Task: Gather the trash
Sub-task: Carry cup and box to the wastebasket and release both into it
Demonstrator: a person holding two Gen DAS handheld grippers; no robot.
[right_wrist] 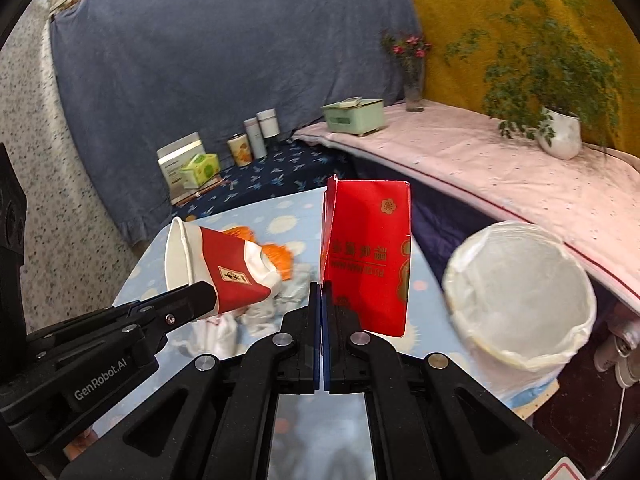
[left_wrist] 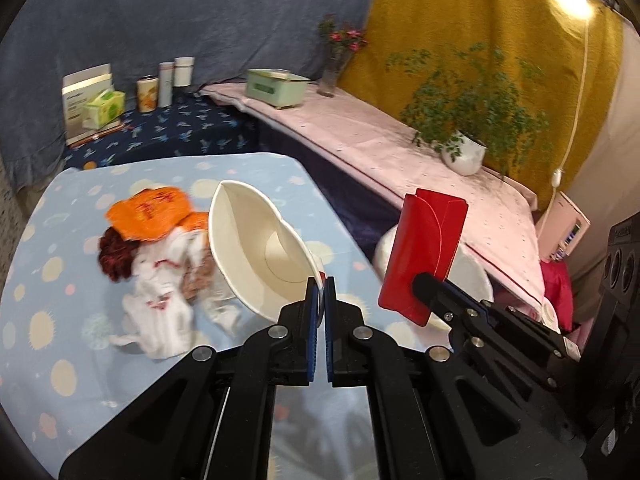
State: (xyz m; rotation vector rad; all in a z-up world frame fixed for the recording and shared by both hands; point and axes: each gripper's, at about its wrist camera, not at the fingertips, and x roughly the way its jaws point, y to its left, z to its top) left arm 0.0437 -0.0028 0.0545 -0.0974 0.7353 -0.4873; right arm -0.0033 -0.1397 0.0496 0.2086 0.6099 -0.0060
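My left gripper [left_wrist: 320,286] is shut on the rim of a squashed paper cup [left_wrist: 260,248], white inside, red and white outside [right_wrist: 224,268], held above the table. My right gripper [right_wrist: 321,290] is shut on a flattened red carton [right_wrist: 366,256], held upright; it also shows in the left wrist view [left_wrist: 424,252]. A white bin with a plastic liner [right_wrist: 520,292] stands just right of the table, beside the carton. On the table lie an orange wrapper [left_wrist: 150,212], crumpled white paper [left_wrist: 160,308] and a dark red scrap [left_wrist: 114,252].
The table has a light blue spotted cloth [left_wrist: 52,320]. Behind it a dark blue surface holds boxes and tins [left_wrist: 100,104]. A pink-covered shelf [left_wrist: 360,140] carries a green box [left_wrist: 276,86], a flower vase [left_wrist: 334,68] and a potted plant [left_wrist: 464,152].
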